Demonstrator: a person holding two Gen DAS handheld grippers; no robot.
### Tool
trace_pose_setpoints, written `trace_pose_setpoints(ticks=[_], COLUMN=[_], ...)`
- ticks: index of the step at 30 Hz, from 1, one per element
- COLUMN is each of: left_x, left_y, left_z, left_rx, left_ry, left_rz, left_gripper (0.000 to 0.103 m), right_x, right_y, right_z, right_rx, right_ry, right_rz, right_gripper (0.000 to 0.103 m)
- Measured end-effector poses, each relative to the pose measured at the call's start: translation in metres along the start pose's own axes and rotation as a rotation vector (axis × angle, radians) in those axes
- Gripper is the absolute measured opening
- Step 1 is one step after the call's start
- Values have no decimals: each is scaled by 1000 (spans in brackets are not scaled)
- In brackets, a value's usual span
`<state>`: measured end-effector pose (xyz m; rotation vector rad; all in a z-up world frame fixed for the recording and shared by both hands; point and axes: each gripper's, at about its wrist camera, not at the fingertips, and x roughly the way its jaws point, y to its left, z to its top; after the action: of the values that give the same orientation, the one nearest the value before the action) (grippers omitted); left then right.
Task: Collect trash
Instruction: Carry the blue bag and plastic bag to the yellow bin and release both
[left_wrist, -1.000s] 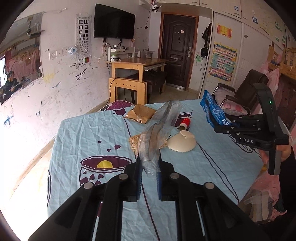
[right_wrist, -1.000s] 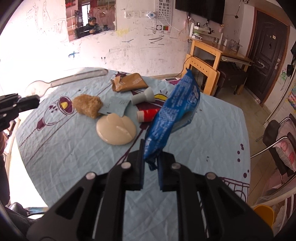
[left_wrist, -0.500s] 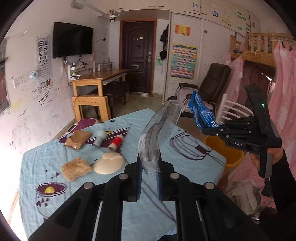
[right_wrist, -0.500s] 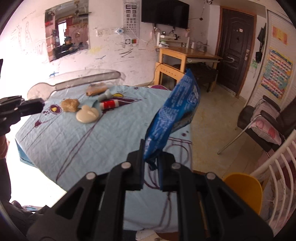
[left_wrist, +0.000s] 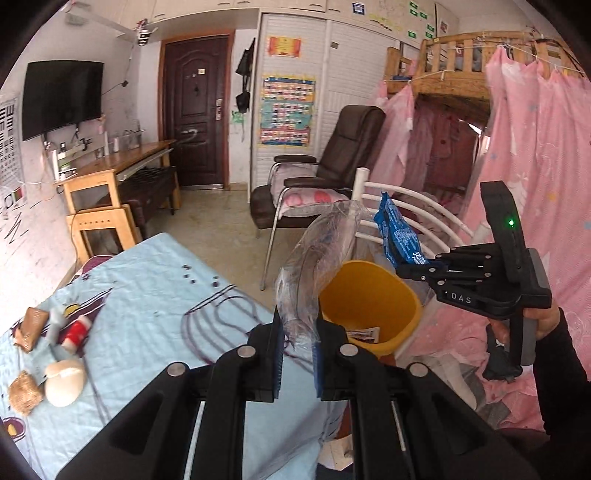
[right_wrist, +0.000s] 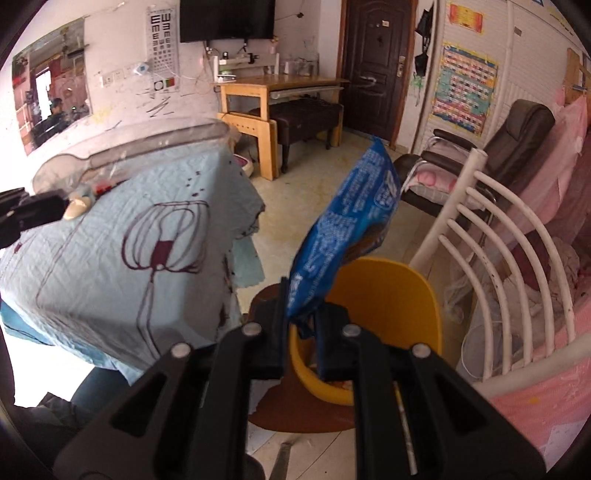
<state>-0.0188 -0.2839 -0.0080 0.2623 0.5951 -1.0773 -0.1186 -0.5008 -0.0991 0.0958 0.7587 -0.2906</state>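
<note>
My left gripper (left_wrist: 298, 354) is shut on a clear plastic wrapper (left_wrist: 317, 258) and holds it upright just left of the yellow bin (left_wrist: 369, 295). My right gripper (right_wrist: 301, 332) is shut on a blue snack bag (right_wrist: 347, 225) and holds it over the yellow bin (right_wrist: 391, 295), which stands on the floor beside the table. The right gripper (left_wrist: 410, 271) with the blue bag (left_wrist: 399, 232) also shows in the left wrist view, above the bin's far rim. The clear wrapper (right_wrist: 147, 147) shows at the left of the right wrist view.
The table with a light blue cloth (left_wrist: 147, 295) still carries a cream lid (left_wrist: 64, 382), a red-and-white bottle (left_wrist: 77, 330) and brown wrappers (left_wrist: 24, 393). A white rail chair (right_wrist: 491, 236) and pink bedding (left_wrist: 535, 184) stand right of the bin. A dark armchair (left_wrist: 332, 166) is behind.
Both grippers have swung right, away from the table top, carrying their wrappers toward the yellow bin. The bin has come into view below them.
</note>
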Motion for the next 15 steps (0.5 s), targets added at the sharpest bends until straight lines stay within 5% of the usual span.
trace_pose_setpoints(ticks=[15], left_x=[53], left_y=[-53], left_z=[21], left_rx=[50], left_ry=[39], left_rz=[-1], left_gripper=[9], right_x=[23], right_y=[-42], right_z=[-20], right_rx=[82], right_ry=[37], right_rz=[31], right_gripper=[11])
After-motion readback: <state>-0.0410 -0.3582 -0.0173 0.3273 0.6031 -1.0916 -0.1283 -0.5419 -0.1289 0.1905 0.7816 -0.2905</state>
